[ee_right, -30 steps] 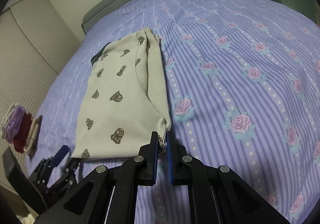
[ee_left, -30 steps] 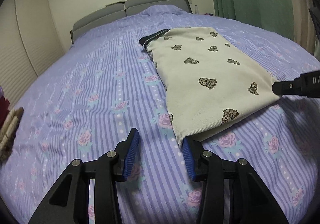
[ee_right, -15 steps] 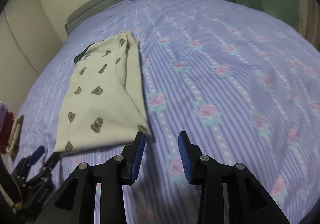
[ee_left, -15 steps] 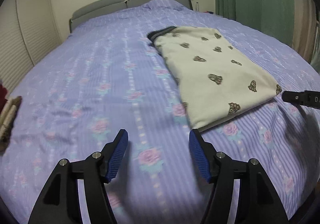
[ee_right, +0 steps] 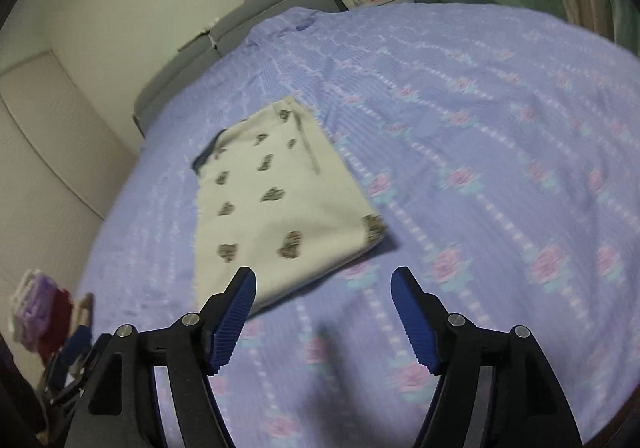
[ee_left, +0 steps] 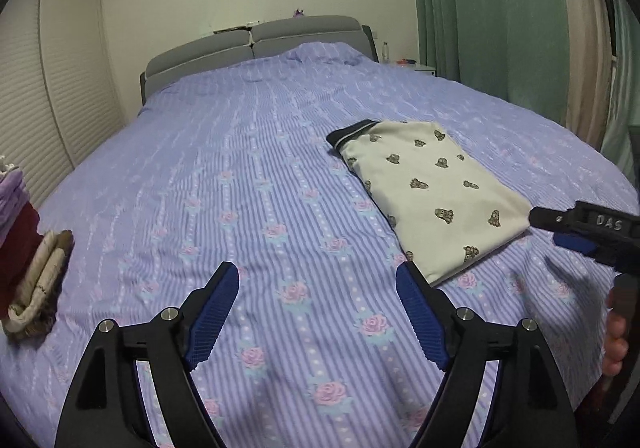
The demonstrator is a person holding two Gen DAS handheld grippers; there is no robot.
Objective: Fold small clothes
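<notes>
A cream garment with small brown prints and a dark waistband (ee_left: 432, 192) lies folded flat on the purple striped bedspread (ee_left: 260, 168); it also shows in the right wrist view (ee_right: 280, 200). My left gripper (ee_left: 318, 312) is open and empty, held above the bedspread, near and left of the garment's near corner. My right gripper (ee_right: 324, 312) is open and empty, held above the garment's near edge. The right gripper also shows at the right edge of the left wrist view (ee_left: 576, 232), beside the garment's right corner.
A stack of folded clothes (ee_left: 28, 248) sits at the bed's left edge, also visible in the right wrist view (ee_right: 44, 312). A grey headboard (ee_left: 256, 44) stands at the far end. Green curtains (ee_left: 500, 28) hang on the right.
Both grippers have let go of the garment's near corners, opened wide and pulled back and up. The garment now lies flat on the bed.
</notes>
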